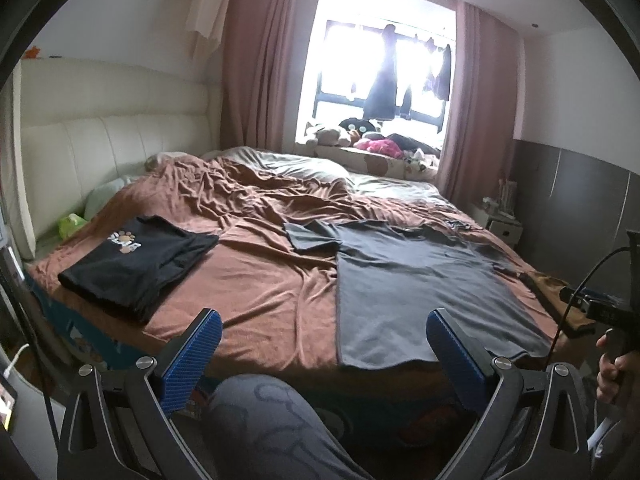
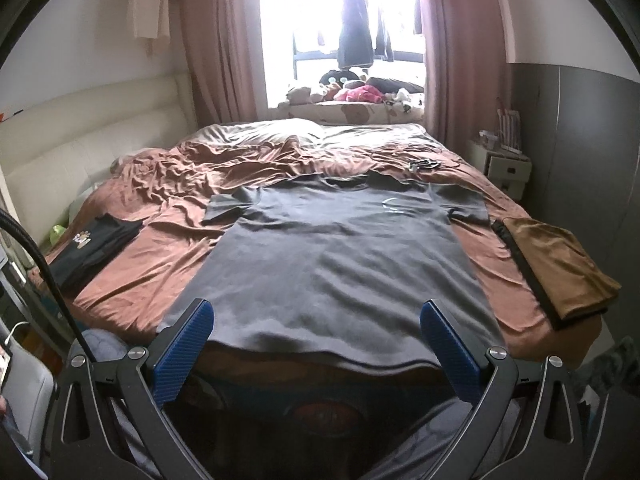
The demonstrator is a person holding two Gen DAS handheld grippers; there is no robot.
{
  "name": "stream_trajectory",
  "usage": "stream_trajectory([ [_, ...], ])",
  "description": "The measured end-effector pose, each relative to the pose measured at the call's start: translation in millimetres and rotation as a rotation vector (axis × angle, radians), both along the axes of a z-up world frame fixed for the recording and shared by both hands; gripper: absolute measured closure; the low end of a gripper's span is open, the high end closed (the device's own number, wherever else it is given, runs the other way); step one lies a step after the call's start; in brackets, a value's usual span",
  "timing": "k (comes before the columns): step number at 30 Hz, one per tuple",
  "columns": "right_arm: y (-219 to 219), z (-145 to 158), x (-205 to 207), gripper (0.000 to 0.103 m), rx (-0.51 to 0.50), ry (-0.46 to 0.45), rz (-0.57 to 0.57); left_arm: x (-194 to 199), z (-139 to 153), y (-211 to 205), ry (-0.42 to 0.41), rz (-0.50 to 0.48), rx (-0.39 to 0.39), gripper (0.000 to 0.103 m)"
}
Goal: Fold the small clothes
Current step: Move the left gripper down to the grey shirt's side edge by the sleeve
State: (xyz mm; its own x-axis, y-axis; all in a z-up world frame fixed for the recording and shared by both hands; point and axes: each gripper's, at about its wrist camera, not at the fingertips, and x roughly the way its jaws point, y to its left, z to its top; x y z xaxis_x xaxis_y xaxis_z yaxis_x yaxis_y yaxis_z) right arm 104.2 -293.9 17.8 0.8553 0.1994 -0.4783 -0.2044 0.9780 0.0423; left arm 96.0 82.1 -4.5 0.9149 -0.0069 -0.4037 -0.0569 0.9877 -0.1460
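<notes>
The grey T-shirt (image 2: 332, 256) lies flat, hem at the near edge of the bed (image 2: 168, 216), collar toward the window. It looks light and limp, likely to sag and slide on the rumpled brown sheet (pinching hem corners or shoulders seems wisest). Both the left gripper (image 1: 324, 340) and the right gripper (image 2: 316, 332) hover with fingers apart, empty. A folded black shirt (image 1: 140, 260) sits by the left edge, a folded brown garment (image 2: 560, 272) by the right.

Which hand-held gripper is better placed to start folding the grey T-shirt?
Right hand-held gripper: open, centred on the grey T-shirt hem. Left hand-held gripper faces mostly bare bedspread, beside the shirt.
</notes>
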Motion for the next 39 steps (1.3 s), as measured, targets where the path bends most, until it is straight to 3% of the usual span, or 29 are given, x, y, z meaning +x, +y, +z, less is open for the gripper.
stream_trajectory([
  [16,-6,3,86,0.000,0.004,0.045,-0.015,98,20,34,0.047,0.104,0.045,0.000],
  [29,12,9,170,0.000,-0.026,0.067,0.025,212,27,49,0.094,-0.022,0.008,0.008],
  [31,14,8,184,0.000,-0.043,0.067,0.019,231,24,47,0.114,-0.045,0.008,0.015],
  [39,28,15,240,0.000,-0.034,0.075,0.026,313,15,48,0.178,-0.106,0.007,0.024],
])
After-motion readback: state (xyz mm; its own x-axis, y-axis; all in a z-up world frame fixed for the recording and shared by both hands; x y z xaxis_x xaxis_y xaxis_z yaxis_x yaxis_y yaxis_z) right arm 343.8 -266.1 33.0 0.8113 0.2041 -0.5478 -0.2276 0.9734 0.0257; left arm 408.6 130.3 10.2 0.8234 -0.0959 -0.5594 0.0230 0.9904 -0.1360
